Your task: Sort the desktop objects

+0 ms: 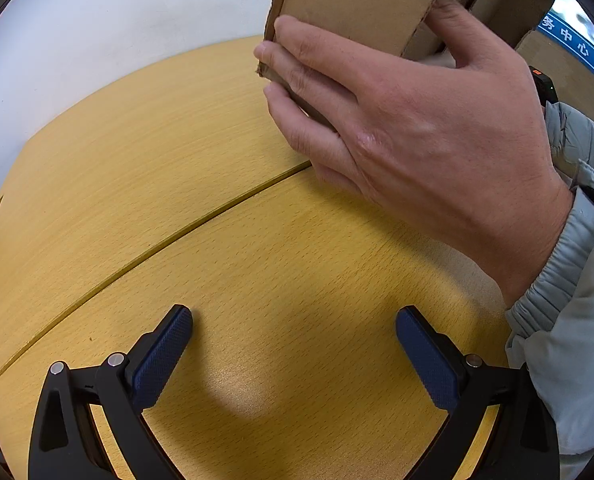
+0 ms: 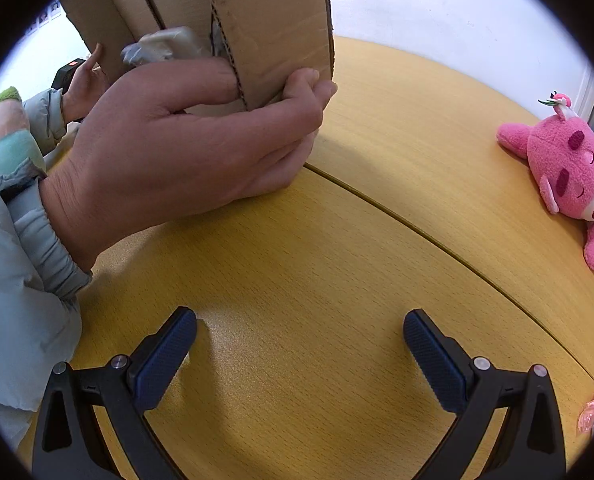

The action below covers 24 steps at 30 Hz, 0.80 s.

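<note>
A cardboard box (image 1: 353, 4) is held tilted just above the yellow wooden table (image 1: 177, 168) by a person's bare hand (image 1: 417, 132); the same box (image 2: 265, 20) and hand (image 2: 185, 148) show in the right wrist view. My left gripper (image 1: 294, 354) is open and empty, low over the table in front of the box. My right gripper (image 2: 300, 360) is open and empty too. A pink plush toy (image 2: 573, 176) lies on the table at the far right.
A seam (image 2: 417, 232) runs across the tabletop. A white wall (image 1: 97, 20) stands behind the table. A small pink object (image 2: 591, 416) lies at the right table edge. A green and pink plush (image 2: 9, 128) shows at far left.
</note>
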### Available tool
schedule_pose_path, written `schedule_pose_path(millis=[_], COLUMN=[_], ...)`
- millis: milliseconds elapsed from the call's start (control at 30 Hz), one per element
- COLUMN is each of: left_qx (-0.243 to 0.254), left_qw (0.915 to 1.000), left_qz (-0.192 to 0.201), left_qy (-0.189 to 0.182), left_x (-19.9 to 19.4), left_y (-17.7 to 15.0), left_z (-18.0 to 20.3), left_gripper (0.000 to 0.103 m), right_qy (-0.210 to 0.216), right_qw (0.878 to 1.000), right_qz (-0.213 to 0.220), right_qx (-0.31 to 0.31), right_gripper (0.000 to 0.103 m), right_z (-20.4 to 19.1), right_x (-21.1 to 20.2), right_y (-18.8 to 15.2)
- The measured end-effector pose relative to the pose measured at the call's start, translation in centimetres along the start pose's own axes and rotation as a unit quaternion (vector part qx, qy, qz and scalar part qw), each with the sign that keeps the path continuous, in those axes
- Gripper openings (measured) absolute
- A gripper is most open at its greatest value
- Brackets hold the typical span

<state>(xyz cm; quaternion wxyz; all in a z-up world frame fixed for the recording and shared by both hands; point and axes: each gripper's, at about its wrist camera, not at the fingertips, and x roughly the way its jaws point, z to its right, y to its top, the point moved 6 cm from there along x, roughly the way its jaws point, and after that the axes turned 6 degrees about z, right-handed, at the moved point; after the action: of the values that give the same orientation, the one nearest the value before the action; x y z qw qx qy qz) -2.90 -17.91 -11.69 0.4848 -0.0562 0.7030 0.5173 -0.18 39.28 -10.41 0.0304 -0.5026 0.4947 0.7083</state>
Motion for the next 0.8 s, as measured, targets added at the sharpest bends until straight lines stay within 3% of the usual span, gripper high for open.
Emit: schedule_pose_path(millis=[800], left_qx=[-0.001], left_qw=[1.0], left_qz=[0.0], left_qy=[0.001], left_x=[0.2], left_y=[0.7], left_z=[-1.2], left_gripper=[0.103], right_qy=[0.0], right_qw=[1.0], right_qz=[0.0], right_qx=[-0.001], right_gripper=[0.103], right_z=[0.2], right_x=[-1.1], right_y=[-2.0])
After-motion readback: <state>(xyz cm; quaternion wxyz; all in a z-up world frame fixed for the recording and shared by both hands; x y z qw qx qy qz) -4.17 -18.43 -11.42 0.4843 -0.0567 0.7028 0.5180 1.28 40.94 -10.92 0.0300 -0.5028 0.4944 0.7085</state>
